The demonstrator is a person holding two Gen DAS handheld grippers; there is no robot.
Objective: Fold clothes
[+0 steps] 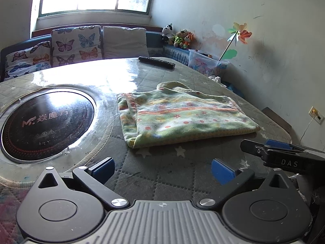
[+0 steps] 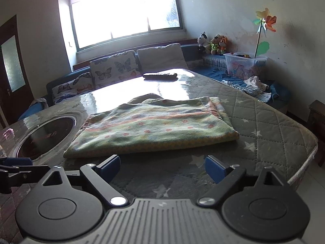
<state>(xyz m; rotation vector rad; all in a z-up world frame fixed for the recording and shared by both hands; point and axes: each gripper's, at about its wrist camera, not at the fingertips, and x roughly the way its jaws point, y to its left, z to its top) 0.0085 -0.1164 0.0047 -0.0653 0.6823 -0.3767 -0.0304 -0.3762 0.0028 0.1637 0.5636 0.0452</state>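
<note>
A folded green garment (image 1: 182, 116) with orange stripes and small flowers lies flat on the quilted table cover (image 1: 158, 170); it also shows in the right wrist view, folded garment (image 2: 154, 128). My left gripper (image 1: 162, 169) stands open just short of its near edge, nothing between the blue pads. The right gripper (image 2: 162, 168) is likewise open and empty in front of the garment. The right gripper's fingers (image 1: 270, 152) show at the right edge of the left wrist view. The left gripper's fingers (image 2: 18, 163) show at the left edge of the right wrist view.
A round black hotplate (image 1: 46, 124) is set into the table left of the garment. A black remote (image 1: 156, 62) lies at the far edge. Behind are a sofa with butterfly cushions (image 1: 75, 44), soft toys (image 1: 178, 36) and a plastic toy box (image 2: 243, 65). The table edge (image 2: 304, 162) drops off at right.
</note>
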